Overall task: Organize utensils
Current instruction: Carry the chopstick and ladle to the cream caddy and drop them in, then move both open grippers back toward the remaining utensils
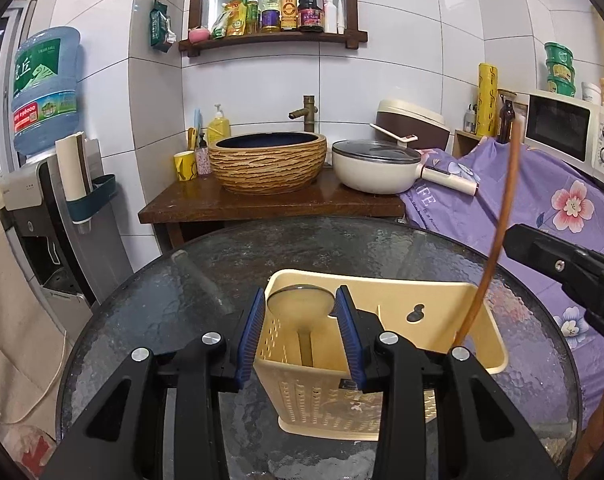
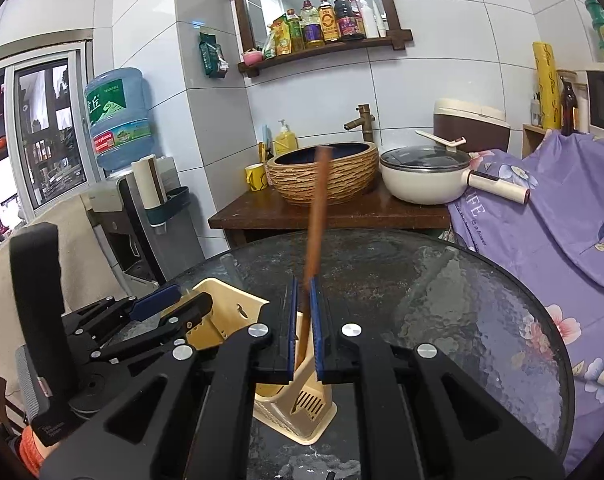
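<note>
A cream perforated utensil holder (image 1: 441, 308) stands on the round glass table (image 1: 142, 320). My left gripper (image 1: 300, 294) is shut on the bowl of a metal spoon (image 1: 298, 305), whose handle hangs down into the holder's left compartment. My right gripper (image 2: 303, 280) is shut on a long brown chopstick (image 2: 319, 200), tilted slightly, with its lower end inside the holder (image 2: 302, 408). In the left wrist view the chopstick (image 1: 497, 216) rises from the holder's right side beside the right gripper (image 1: 515, 240). The left gripper (image 2: 162, 296) shows at the left of the right wrist view.
Behind the table (image 2: 441, 280) a wooden counter carries a woven-look basin (image 1: 268, 162) and a white lidded pot (image 1: 375, 166). A purple flowered cloth (image 1: 541, 208) lies at the right and a water dispenser (image 1: 46, 88) stands at the left.
</note>
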`<control>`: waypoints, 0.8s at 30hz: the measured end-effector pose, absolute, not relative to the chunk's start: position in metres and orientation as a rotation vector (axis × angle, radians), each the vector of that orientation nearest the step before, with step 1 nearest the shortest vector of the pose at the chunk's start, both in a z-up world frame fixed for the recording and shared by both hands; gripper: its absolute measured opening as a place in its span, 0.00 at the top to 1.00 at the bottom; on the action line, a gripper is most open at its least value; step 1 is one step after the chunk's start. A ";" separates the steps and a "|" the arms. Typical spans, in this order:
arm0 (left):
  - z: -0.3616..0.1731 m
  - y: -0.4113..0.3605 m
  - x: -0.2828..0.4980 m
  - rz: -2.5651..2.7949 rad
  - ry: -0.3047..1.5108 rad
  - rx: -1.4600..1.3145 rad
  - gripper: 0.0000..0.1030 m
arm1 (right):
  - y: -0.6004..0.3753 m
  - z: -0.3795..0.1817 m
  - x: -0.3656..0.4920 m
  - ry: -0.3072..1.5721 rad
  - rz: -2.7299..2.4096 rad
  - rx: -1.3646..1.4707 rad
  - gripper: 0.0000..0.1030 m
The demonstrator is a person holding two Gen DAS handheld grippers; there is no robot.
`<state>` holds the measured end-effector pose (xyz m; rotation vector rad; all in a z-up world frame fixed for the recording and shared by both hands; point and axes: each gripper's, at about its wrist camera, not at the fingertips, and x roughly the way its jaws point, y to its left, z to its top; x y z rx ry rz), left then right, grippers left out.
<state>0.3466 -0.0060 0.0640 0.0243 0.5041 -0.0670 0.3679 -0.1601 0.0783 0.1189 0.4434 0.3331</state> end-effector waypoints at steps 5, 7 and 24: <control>0.069 -0.004 0.338 -0.066 0.469 0.024 0.44 | -0.160 0.077 0.367 0.444 0.329 0.122 0.93; 0.074 -0.001 0.330 -0.060 0.438 0.020 0.33 | -0.160 0.078 0.364 0.437 0.329 0.122 0.92; 0.045 0.041 0.222 -0.028 0.522 -0.075 0.06 | -0.161 0.049 0.262 0.442 0.386 0.062 0.10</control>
